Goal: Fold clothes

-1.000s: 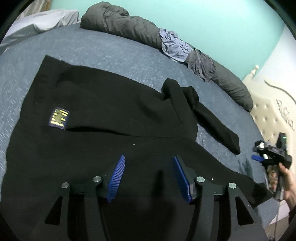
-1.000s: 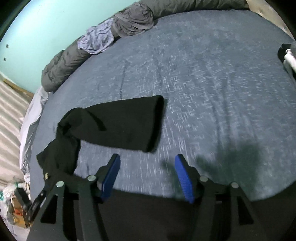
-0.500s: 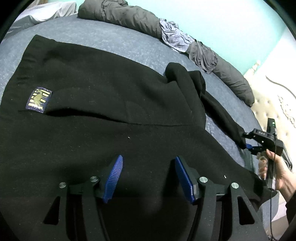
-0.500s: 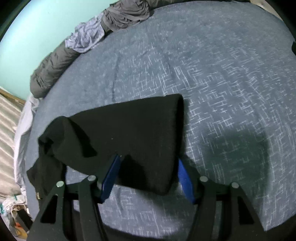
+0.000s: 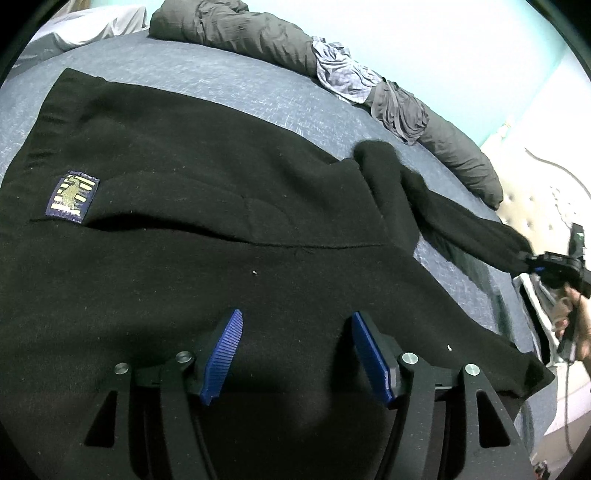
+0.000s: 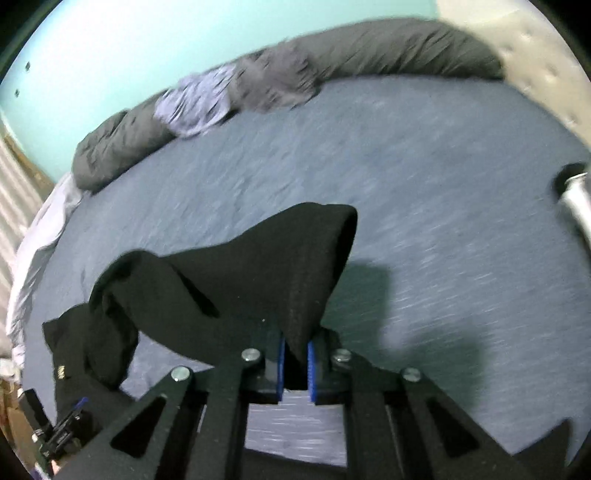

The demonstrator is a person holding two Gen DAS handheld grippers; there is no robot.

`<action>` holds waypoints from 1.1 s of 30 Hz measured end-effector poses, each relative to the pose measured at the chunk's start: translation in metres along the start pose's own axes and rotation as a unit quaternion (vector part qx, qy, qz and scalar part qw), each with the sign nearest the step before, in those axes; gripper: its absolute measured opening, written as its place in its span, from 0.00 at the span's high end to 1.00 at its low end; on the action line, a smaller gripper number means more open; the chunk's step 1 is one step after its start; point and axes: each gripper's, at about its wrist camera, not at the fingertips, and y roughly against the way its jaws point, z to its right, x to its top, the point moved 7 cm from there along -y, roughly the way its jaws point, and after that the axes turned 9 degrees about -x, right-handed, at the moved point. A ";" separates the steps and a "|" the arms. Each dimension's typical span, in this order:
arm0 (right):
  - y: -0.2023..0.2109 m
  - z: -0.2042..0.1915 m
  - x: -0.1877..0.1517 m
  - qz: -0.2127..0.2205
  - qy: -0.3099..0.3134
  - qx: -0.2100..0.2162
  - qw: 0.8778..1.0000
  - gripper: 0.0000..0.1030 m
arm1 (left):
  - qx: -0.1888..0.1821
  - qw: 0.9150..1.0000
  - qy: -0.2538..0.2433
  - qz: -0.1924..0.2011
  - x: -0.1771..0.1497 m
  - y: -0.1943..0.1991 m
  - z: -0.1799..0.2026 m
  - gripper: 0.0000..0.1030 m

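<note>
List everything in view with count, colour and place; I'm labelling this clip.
sweater: one, black, spread flat on the bed, badge near its left edge
sleeve: one, black, its cuff lifted off the bed by the right claw
bed: one, blue-grey cover
bedding roll: one, dark grey, along the far edge
crumpled clothes: a few, lilac and grey, on the roll
headboard: one, cream, right
left claw: open over the sweater
right claw: just closed, pinching the sleeve
hand: one, holding the right claw

The black garment runs past the frame's left edge; the right wrist view is motion-blurred.
</note>
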 end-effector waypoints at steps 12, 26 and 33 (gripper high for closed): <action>0.044 0.125 0.035 0.031 -0.017 -0.140 0.990 0.93 | 0.003 1.000 -0.006 -0.003 0.000 0.000 -0.003 0.36; 0.008 0.162 0.002 -0.027 -0.068 -0.217 0.973 0.67 | -0.007 1.000 -0.001 -0.012 0.001 -0.002 -0.006 0.34; 0.014 0.087 -0.053 0.000 -0.084 -0.072 0.994 0.56 | -0.016 1.000 0.026 -0.009 0.003 0.008 -0.008 0.34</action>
